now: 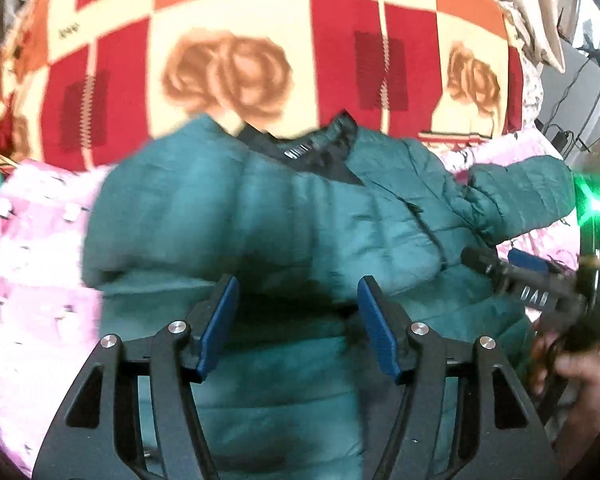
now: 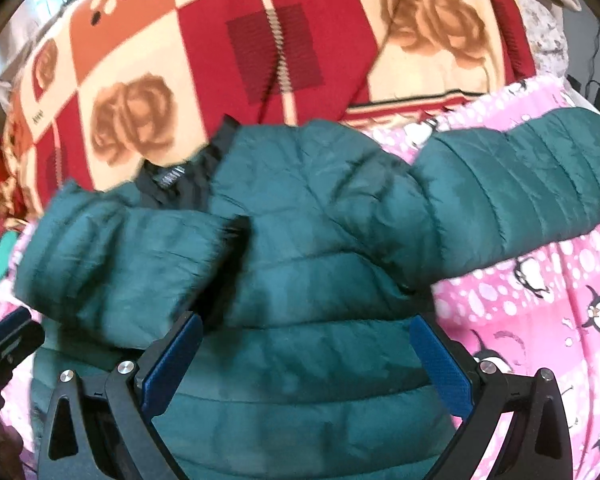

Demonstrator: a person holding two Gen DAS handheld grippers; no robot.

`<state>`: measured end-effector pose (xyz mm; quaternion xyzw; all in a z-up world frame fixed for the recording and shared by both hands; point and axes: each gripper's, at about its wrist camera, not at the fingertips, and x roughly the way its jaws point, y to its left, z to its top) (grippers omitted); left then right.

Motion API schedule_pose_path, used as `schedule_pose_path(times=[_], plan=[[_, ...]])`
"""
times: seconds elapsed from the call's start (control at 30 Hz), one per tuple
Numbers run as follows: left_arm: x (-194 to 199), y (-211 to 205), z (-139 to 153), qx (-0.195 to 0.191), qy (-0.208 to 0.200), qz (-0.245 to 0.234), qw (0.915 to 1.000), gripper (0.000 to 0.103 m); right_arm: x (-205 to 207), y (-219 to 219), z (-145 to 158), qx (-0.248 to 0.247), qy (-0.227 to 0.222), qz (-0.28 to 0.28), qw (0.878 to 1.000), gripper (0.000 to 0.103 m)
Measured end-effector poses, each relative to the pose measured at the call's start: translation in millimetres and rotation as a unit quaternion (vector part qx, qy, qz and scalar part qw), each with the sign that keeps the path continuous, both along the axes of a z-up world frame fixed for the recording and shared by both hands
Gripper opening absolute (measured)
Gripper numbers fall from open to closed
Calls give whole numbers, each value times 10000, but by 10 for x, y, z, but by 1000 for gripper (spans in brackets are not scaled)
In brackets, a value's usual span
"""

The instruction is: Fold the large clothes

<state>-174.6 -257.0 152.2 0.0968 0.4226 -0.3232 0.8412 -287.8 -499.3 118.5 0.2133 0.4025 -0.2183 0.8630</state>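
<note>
Both grippers, left (image 1: 298, 300) and right (image 2: 306, 344), hover wide-fingered over green jacket (image 2: 300, 260)

The quilted teal puffer jacket (image 2: 300, 264) lies on the pink penguin-print fleece blanket (image 2: 540, 312), collar toward the red-and-cream rose-patterned blanket (image 2: 228, 48) behind; one sleeve (image 2: 112, 256) is folded across its front; the other sleeve (image 2: 520, 184) stretches rightward.

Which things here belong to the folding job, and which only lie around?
For the job:
green puffer jacket
left claw, open
right claw, open

Only lying around:
pink penguin blanket
red and cream rose blanket
cables at the far right
</note>
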Motion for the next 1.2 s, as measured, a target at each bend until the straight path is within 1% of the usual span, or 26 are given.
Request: schedule_pose_path(times=[0.03,0.07,0.13,0.17,0.2,0.23,0.27,0.3,0.33,0.4,0.43,0.47,0.5,0.53,0.63,0.73,0.83,0.93,1.0,1.1,1.17,1.2], plan=[[17,126,54,-10,-121,99,9999,68,25,22,12,28,-53,24,10000,103],[39,231,85,-19,-207,190,9996,69,61,55,25,74,-105,81,9999,103],[118,468,140,8,-484,498,9976,69,177,108,8,119,-75,198,9997,103],[150,539,139,32,-557,592,9967,69,237,123,-2,121,-48,242,9996,103],[225,641,128,87,-644,788,9948,69,317,143,-27,114,-11,298,9995,103],[291,716,103,125,-646,937,9934,69,391,165,-51,114,25,347,9993,103],[341,774,86,137,-614,1026,9927,69,470,183,-89,137,52,403,9991,100],[428,871,37,121,-507,1180,9917,69,531,193,-141,220,74,466,9986,90],[473,924,0,99,-431,1268,9909,69,617,196,-212,355,114,518,9980,84],[566,1033,-82,72,-268,1478,9886,69,717,183,-336,647,126,636,9958,51],[590,1067,-105,59,-223,1529,9880,69,751,182,-367,736,70,691,9949,46],[598,1088,-120,44,-191,1566,9875,69,765,198,-363,720,-6,748,9946,40],[622,1126,-134,25,-165,1611,9868,69,771,216,-328,587,-49,819,9949,30],[657,1146,-137,13,-154,1669,9859,69,770,236,-253,364,-114,921,9950,27],[741,1198,-144,-52,-110,1860,9825,69,735,188,-62,-105,-278,941,9951,23],[816,1223,-164,-174,-22,1968,9803,69,701,29,115,-646,-319,754,9945,21],[862,1189,-227,-153,32,1979,9801,69,746,-139,149,-911,-205,581,9939,19],[875,1103,-315,2,63,1912,9815,69,838,-245,81,-1187,-12,419,9920,16],[870,1049,-364,89,58,1871,9823,69,920,-290,-50,-1323,194,354,9904,15],[863,978,-412,137,90,1828,9830,69,960,-378,-280,-1307,451,249,9901,15],[858,934,-392,114,83,1791,9837,69,954,-432,-330,-1217,455,191,9913,15],[855,924,-378,95,68,1791,9838,69,939,-454,-309,-1137,433,189,9924,21]])
